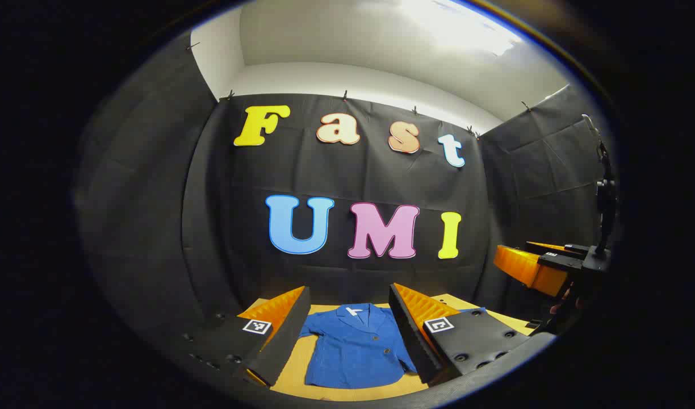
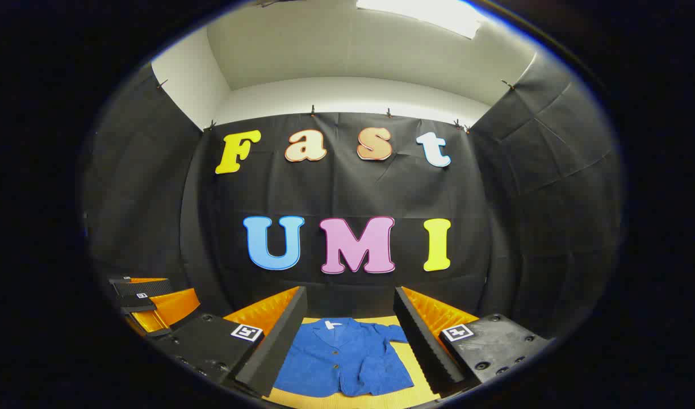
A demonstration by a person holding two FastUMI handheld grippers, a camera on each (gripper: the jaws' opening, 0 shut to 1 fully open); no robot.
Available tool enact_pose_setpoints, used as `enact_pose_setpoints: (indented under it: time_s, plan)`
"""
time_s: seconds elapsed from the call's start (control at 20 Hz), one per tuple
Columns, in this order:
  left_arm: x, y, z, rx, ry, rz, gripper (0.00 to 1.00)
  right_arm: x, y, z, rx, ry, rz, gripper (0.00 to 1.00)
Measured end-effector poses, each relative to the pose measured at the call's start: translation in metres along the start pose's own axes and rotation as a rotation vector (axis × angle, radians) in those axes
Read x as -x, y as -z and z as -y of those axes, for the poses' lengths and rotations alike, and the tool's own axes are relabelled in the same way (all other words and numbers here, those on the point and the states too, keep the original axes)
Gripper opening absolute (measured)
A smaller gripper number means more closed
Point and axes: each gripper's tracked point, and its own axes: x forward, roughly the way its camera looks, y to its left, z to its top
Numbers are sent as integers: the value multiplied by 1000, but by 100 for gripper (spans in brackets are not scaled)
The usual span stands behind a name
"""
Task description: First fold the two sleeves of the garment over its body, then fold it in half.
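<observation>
The wooden table (image 1: 509, 319) lay below both grippers. The blue jacket (image 1: 353, 352) lay flat on it, framed between the parted fingers of the left gripper (image 1: 347, 341) and the right gripper (image 2: 347, 346); neither touched it.

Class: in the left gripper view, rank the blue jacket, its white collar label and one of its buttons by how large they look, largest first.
1. Jacket
2. Label
3. Button
The label and button are both tiny, so that order is unsure.
</observation>
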Motion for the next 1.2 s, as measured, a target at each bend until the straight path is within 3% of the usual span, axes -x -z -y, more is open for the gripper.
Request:
enact_pose_setpoints:
  time_s: [1.2]
  plan:
    - [-6, 20, -20, 21, -23, -31, 80, -8, 20, -5, 37, 1, -71, 98]
